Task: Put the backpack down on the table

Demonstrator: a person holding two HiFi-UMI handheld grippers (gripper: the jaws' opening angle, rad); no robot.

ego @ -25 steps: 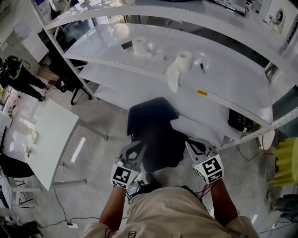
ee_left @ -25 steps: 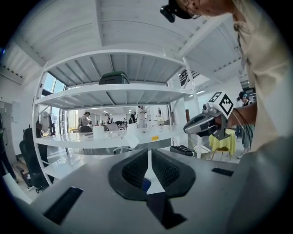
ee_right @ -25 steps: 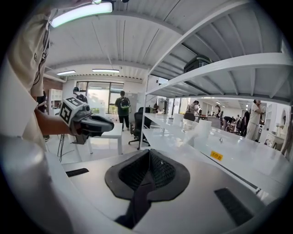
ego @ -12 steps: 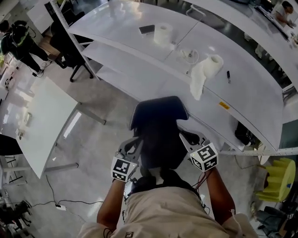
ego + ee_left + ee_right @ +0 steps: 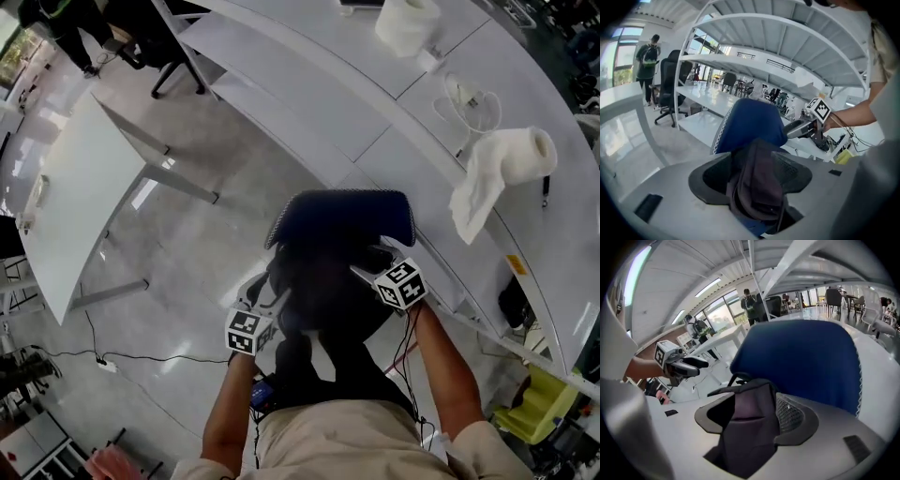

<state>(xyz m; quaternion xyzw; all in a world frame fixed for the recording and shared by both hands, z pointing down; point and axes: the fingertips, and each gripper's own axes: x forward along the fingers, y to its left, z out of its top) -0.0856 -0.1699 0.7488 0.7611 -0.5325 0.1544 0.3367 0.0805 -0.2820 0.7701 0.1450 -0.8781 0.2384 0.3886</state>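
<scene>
The backpack (image 5: 337,220) stands directly in front of you, at the near edge of the table (image 5: 309,94). Its underside is hidden, so you cannot confirm from any view that it is fully supported on the table rather than overhanging the floor (image 5: 187,281).

Tool state: the jaws of the left tool (image 5: 270,292) are opening, and one dark strap (image 5: 757,178) lies loosely between them. The jaws of the right tool (image 5: 372,270) are also opening, and the other strap (image 5: 747,427) lies bunched between them. Neither tool appears to pinch its strap.

Probable faults from this point:

- Drop. If the base rests only partly on the table, releasing both straps at once is likely to let the backpack slide off the near edge.
- Snag. Each strap is draped over a pad. Pulling a tool back too quickly may catch the strap and drag the backpack toward you.
- Tipping. The body appears upright, so with both straps slack it may fall over.
</scene>
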